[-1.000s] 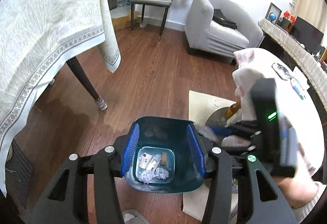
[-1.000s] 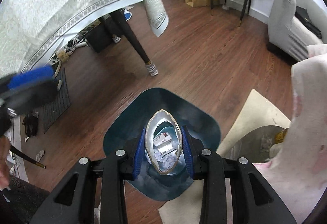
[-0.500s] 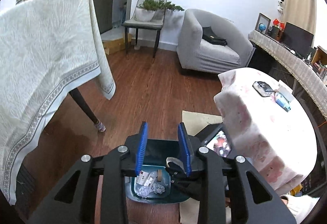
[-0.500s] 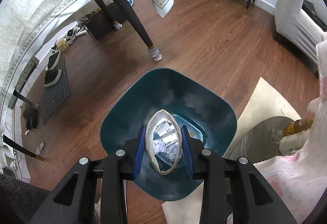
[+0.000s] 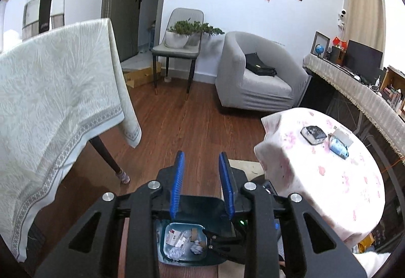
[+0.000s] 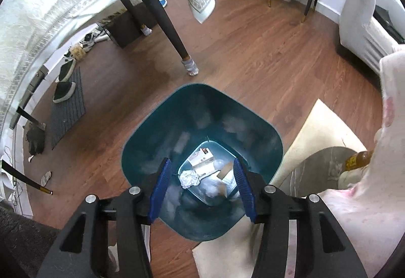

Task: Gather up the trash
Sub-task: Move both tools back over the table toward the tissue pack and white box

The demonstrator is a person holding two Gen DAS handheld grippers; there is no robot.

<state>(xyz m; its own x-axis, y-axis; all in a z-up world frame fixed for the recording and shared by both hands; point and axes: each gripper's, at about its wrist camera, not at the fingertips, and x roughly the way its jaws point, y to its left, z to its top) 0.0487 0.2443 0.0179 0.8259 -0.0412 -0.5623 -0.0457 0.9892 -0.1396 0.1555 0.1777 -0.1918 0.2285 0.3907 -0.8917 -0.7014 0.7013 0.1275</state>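
Two grippers over the teal bin (image 6: 202,126): right gripper (image 6: 201,185) has just been opening, jaws wide and empty, above the crumpled trash (image 6: 189,178) inside (drop looks done). Left gripper (image 5: 202,183) narrow, empty. Lift clear before reaching elsewhere.

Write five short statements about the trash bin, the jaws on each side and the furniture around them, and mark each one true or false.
1. The teal trash bin stands on a wooden floor. True.
2. The bin is empty. False: crumpled paper and small cartons lie at its bottom.
3. The right gripper holds a paper cup over the bin. False: nothing is between its jaws, which have just been opening.
4. The left gripper has nothing between its jaws. True.
5. The grey armchair has a potted plant on its seat. False: a black bag lies there; the plants sit on the chair beside it.
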